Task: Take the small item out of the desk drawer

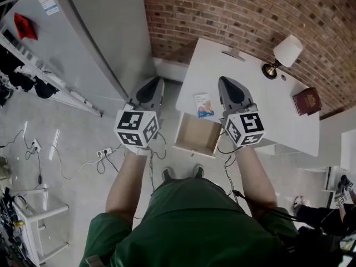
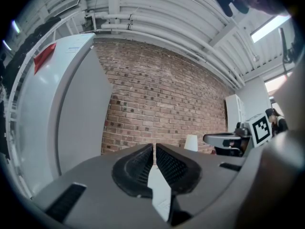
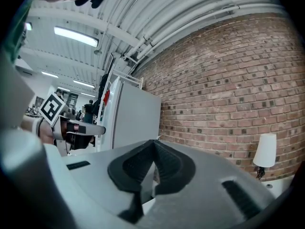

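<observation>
The white desk (image 1: 261, 110) has its drawer (image 1: 196, 135) pulled open toward me, and the brown inside looks bare. A small packet (image 1: 203, 105) with blue print lies on the desk top just behind the drawer. My left gripper (image 1: 157, 83) hangs left of the desk over the floor, shut with nothing in it. My right gripper (image 1: 224, 83) hovers above the desk just right of the packet, also shut and holding nothing. Both gripper views point up at the brick wall: the left gripper (image 2: 154, 148) and the right gripper (image 3: 153, 143) each show their pads pressed together.
A white-shaded lamp (image 1: 283, 54) and a dark red book (image 1: 307, 100) stand on the desk's right part. A tall grey cabinet (image 1: 94, 32) fills the left. Cables and a power strip (image 1: 105, 151) lie on the floor. The brick wall (image 1: 250, 10) runs behind the desk.
</observation>
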Tool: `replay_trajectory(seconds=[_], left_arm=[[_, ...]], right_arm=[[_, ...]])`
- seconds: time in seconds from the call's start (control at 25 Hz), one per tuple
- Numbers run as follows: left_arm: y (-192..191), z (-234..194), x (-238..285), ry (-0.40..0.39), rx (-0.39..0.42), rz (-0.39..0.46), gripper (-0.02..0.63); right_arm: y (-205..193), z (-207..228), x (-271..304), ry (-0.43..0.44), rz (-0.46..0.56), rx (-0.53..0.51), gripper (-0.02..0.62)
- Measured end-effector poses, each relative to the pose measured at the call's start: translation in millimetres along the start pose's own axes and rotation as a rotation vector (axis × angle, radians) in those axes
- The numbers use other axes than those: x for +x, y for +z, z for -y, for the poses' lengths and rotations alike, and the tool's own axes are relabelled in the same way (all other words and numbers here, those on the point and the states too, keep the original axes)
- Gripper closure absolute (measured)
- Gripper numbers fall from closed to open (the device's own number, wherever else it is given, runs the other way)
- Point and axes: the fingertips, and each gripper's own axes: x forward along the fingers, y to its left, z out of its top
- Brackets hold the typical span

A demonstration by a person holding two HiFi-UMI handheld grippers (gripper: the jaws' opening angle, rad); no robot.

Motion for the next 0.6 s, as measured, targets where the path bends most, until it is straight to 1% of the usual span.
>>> replay_trajectory(seconds=[0.6], left_arm=[[-7.8, 5.4, 4.8, 0.000, -0.003, -0.019, 0.594]], right_arm=[[-7.4, 5.8, -3.6, 0.007, -0.012, 0.010, 0.594]])
